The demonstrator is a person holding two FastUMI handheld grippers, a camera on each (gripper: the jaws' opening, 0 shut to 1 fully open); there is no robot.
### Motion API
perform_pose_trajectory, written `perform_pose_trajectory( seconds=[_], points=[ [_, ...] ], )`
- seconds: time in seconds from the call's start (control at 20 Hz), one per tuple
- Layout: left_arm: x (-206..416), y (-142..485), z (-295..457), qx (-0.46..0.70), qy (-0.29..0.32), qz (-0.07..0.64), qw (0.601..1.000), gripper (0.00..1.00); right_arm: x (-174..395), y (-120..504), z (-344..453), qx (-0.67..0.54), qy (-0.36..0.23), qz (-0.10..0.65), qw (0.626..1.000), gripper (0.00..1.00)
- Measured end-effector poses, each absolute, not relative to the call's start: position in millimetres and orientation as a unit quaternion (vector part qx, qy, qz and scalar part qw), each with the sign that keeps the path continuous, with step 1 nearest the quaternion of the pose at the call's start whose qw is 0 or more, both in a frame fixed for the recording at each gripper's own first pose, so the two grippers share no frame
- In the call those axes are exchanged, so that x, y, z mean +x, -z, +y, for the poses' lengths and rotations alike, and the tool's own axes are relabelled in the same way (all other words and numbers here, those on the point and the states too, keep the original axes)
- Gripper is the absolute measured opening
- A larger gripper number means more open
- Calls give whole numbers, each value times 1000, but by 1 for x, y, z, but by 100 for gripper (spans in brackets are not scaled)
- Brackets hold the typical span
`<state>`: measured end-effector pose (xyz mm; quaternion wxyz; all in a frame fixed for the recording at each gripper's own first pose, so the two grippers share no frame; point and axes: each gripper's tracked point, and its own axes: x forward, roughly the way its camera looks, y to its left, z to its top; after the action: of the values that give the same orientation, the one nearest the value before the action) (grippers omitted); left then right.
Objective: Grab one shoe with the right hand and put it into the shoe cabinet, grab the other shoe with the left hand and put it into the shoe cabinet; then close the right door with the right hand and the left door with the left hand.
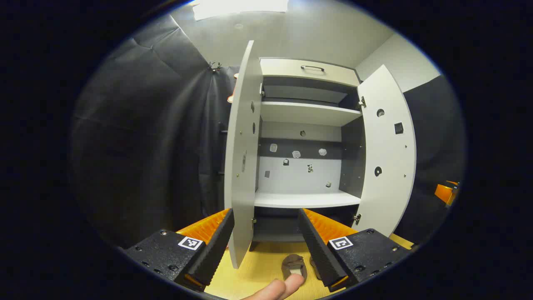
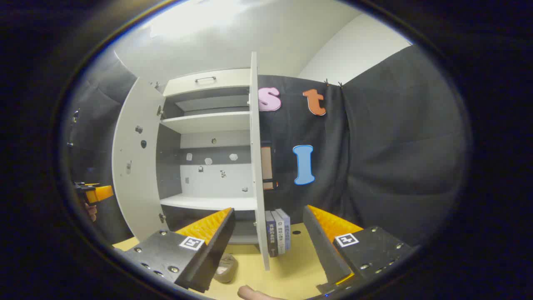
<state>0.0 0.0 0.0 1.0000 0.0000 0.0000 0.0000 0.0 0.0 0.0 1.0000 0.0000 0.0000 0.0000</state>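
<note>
Shoe cabinet (image 1: pixel 306 125) ahead against the back wall, left door (image 1: pixel 241 158) and right door (image 1: pixel 389 154) swung outward. On the floor (image 1: pixel 258 266) before it — one shoe (image 1: pixel 294 266). Beside the right door — upright books (image 2: pixel 278 231).

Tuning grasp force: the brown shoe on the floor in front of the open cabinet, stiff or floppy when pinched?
The brown shoe looks low and soft-sided, so it will probably flex when pinched. It seems small, so likely light. It lies flat on the floor, so unlikely to roll; it may slide there. The left gripper stands open above it.
</note>
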Motion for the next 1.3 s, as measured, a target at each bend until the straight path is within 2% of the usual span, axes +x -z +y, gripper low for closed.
perform_pose_trajectory(
  seconds=[0.5, 0.95, 1.0, 1.05, 1.3],
  points=[
    [-13, 2, -31, 1, 43, -5, 999, 94, 4, 19, -9, -7, 6, 11, 1000, 98],
    [-11, 3, -30, 5, 32, -7, 999, 94, 0, 19, -3, -3, -11, 5, 1000, 98],
    [-11, 3, -29, 1, 31, -7, 1000, 94, -1, 21, 0, -2, -13, 5, 1000, 93],
    [-10, 4, -27, 1, 29, -8, 1000, 94, -1, 24, 5, -4, -18, 8, 1000, 98],
    [-10, 13, -19, -7, 23, -2, 1000, 94, 15, 56, 38, -21, -40, 30, 999, 98]
  ],
)
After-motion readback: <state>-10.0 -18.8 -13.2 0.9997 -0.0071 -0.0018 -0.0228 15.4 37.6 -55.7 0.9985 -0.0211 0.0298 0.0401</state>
